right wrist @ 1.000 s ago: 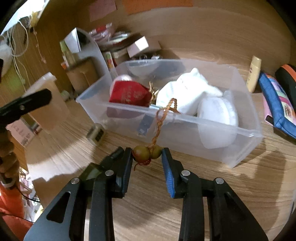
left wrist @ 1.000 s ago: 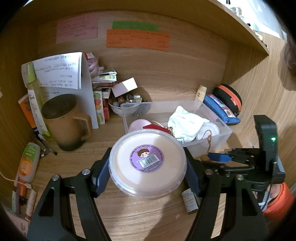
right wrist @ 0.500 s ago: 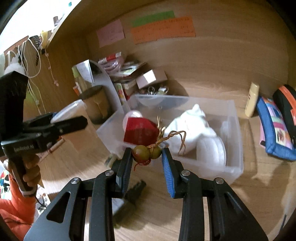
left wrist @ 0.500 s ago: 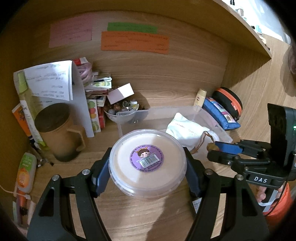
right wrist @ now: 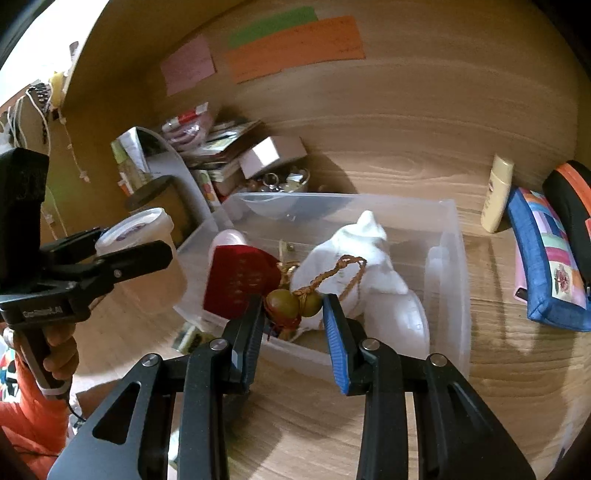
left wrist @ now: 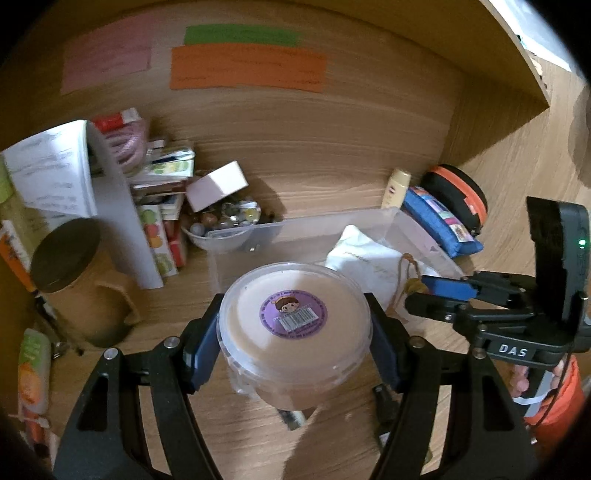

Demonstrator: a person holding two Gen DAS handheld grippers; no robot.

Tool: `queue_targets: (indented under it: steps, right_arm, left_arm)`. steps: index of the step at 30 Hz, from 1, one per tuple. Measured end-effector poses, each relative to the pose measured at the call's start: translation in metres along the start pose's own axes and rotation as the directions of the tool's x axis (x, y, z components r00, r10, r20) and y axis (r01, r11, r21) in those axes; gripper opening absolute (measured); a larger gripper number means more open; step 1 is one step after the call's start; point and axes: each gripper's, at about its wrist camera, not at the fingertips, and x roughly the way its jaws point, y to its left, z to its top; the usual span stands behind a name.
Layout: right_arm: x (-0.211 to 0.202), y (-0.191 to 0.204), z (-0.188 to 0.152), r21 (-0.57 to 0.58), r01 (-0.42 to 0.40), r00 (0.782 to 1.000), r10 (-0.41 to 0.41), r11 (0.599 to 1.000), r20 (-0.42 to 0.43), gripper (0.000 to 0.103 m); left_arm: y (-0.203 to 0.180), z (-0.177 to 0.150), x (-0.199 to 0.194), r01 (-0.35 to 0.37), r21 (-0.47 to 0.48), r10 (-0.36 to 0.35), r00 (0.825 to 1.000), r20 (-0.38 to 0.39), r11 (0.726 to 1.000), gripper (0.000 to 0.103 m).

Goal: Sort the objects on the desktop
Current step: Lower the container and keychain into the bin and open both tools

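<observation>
While a second ago the right gripper (right wrist: 293,310) held the pair of olive-brown beads on a braided orange cord (right wrist: 293,306) low in front of the clear plastic storage bin (right wrist: 448,291), it now carries them higher, over the bin's near wall, its blue-padded jaws clenched on the beads. The left gripper (left wrist: 295,328) has drifted sideways along the wooden desk (left wrist: 332,435) and keeps its grasp on the round clear tub with a purple barcode sticker on its lid (left wrist: 293,325), lifted above the surface just before the bin.

Only the right wrist view looks into the bin, where a white cloth pouch (right wrist: 364,254), a dark red pouch (right wrist: 238,284) and a white round container (right wrist: 412,321) lie together; it also shows the person's left hand (right wrist: 55,354) in an orange sleeve on the handle. Only the left wrist view shows the brown lidded mug (left wrist: 79,284) and the orange-labelled tube (left wrist: 33,373) at the left edge.

The desk sits in a wood-panelled alcove whose back wall carries pink (left wrist: 107,61), green (left wrist: 242,35) and orange paper notes (left wrist: 247,68). A cream bottle (right wrist: 496,194), a blue patchwork pencil case (right wrist: 546,258) and a black round case with an orange band (left wrist: 458,197) stand right of the bin; books and a small bowl of trinkets (left wrist: 225,225) crowd the left.
</observation>
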Motion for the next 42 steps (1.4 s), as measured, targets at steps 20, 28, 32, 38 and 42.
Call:
queue_targets:
  steps: [20, 28, 32, 38, 42]
  right_arm:
    - [0.023, -0.017, 0.0, -0.007, 0.028, 0.999, -0.028, 1.0, -0.034, 0.03]
    - [0.023, -0.017, 0.0, -0.011, 0.045, 0.998, -0.045, 0.999, -0.039, 0.03]
    - [0.018, -0.016, -0.002, -0.011, 0.059, 0.998, -0.059, 0.998, -0.036, 0.03]
    - [0.005, -0.008, -0.005, -0.024, 0.104, 0.995, -0.104, 0.994, -0.005, 0.053]
    - [-0.004, 0.001, -0.006, -0.033, 0.117, 0.993, -0.117, 0.993, 0.01, 0.061]
  left_arm:
    - [-0.022, 0.015, 0.041, 0.028, 0.09, -0.025, 0.999, -0.04, 0.996, 0.069]
    - [-0.023, 0.016, 0.041, 0.01, 0.095, -0.006, 0.999, -0.036, 0.995, 0.069]
    - [-0.02, 0.015, 0.035, -0.015, 0.097, 0.017, 1.0, -0.02, 0.995, 0.069]
    - [-0.015, 0.01, 0.027, -0.067, 0.098, 0.068, 0.998, -0.006, 0.993, 0.072]
    - [-0.009, 0.004, 0.018, -0.1, 0.089, 0.1, 0.995, 0.007, 0.991, 0.079]
